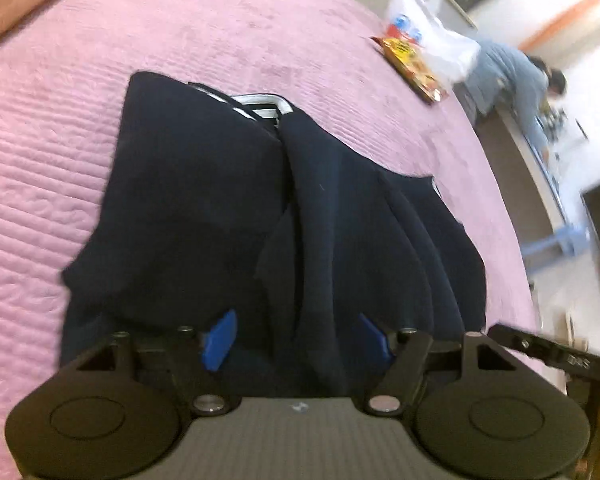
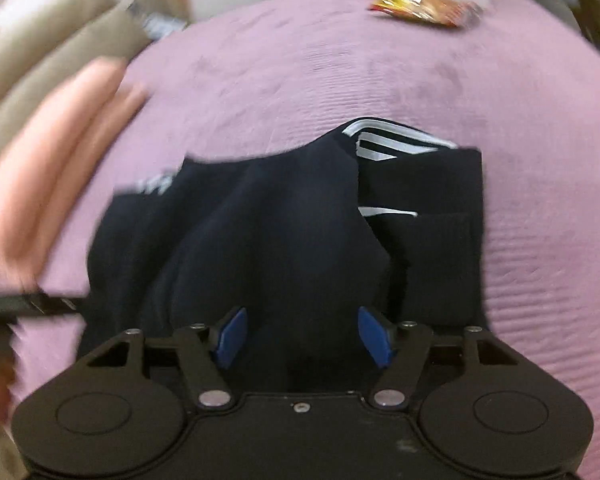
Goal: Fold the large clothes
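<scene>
Though rumpled, ribbed navy garment point(image 1: 228, 208)

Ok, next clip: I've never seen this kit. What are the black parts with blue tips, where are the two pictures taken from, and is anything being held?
There is no robot: a person holds a two-finger claw in each hand, with a camera on each looking along its fingers. One picture shows the left claw, the other the right claw. Both hang open over a partly folded navy garment with white stripes, gripping nothing. It lies on a pink quilted bedspread. Further off sit a snack packet and a white plastic bag.
</scene>
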The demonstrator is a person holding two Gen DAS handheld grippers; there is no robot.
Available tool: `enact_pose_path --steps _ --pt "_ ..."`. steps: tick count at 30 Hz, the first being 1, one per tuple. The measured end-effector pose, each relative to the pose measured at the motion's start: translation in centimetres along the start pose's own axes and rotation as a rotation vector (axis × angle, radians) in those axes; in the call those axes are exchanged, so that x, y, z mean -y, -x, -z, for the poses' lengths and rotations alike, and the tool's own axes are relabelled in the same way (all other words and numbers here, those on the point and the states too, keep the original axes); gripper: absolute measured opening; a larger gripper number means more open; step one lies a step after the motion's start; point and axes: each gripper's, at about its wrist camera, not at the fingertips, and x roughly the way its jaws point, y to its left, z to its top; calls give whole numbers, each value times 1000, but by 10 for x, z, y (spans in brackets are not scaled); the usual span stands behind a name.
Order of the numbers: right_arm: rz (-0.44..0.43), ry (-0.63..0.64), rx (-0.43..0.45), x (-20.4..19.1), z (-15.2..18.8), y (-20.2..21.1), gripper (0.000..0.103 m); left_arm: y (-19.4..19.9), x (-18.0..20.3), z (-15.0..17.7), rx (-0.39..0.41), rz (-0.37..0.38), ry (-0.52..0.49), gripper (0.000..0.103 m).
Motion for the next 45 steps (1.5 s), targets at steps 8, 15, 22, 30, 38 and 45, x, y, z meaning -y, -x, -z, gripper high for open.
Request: enact_pose_path --steps 8,15,22,30,38,45 --pt "98 -271 -60 20 9 -36 67 -56 9 -3 -25 -5 53 63" --pt "-144 -216 102 8 -1 7 14 -7 0 -2 164 204 127 15" --pt "-232 -254 59 33 9 20 19 1 -40 11 155 317 212 20" --pt "-11 -227 -219 51 30 -16 43 12 -25 43 33 -64 6 45" --pt "-29 10 10 -19 -11 3 42 10 37 18 109 141 -114 44" --pt "135 131 -102 -26 27 -71 0 -65 38 68 14 -14 -140 15"
